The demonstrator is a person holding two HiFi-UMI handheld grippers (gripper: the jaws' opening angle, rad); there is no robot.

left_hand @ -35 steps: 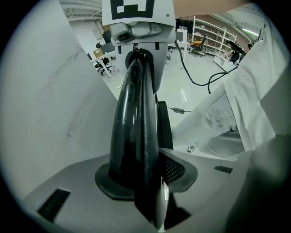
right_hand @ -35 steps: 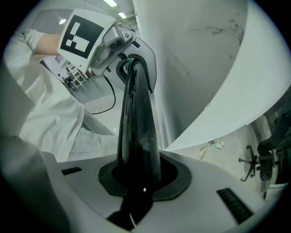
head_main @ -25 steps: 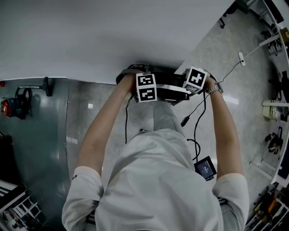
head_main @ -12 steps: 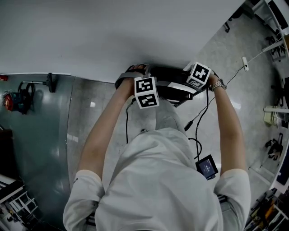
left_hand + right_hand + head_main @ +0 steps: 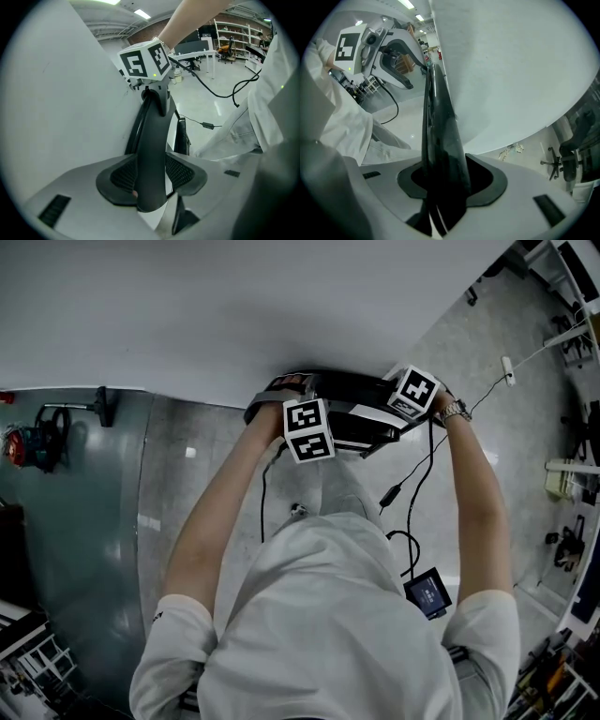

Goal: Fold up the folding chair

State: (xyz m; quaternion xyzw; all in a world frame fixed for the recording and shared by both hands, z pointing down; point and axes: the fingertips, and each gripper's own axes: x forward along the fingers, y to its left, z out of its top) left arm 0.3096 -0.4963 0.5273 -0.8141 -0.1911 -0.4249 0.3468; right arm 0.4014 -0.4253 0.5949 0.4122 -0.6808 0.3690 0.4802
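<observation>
Nearest, the person's bare forearms [image 5: 220, 521] reach forward together, likely to share the load. The left gripper [image 5: 151, 187] pinches the curved top bar of the black, thin-framed folding chair [image 5: 349, 397], its jaws having just been closing. The right gripper [image 5: 444, 187] has just been opening and stands loosely spread around that edge. Beyond, the chair lies flat against the smooth white wall panel [image 5: 234, 315], apparently folded.

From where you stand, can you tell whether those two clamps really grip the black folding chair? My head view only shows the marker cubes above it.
Observer: The left gripper has just been closing. Its pads sit against a curved black bar of the black folding chair.
Operator: And the other clamp?
Observer: The right gripper has just been opening, with the chair's dark edge between its jaws. I cannot tell whether its pads press on it.
</observation>
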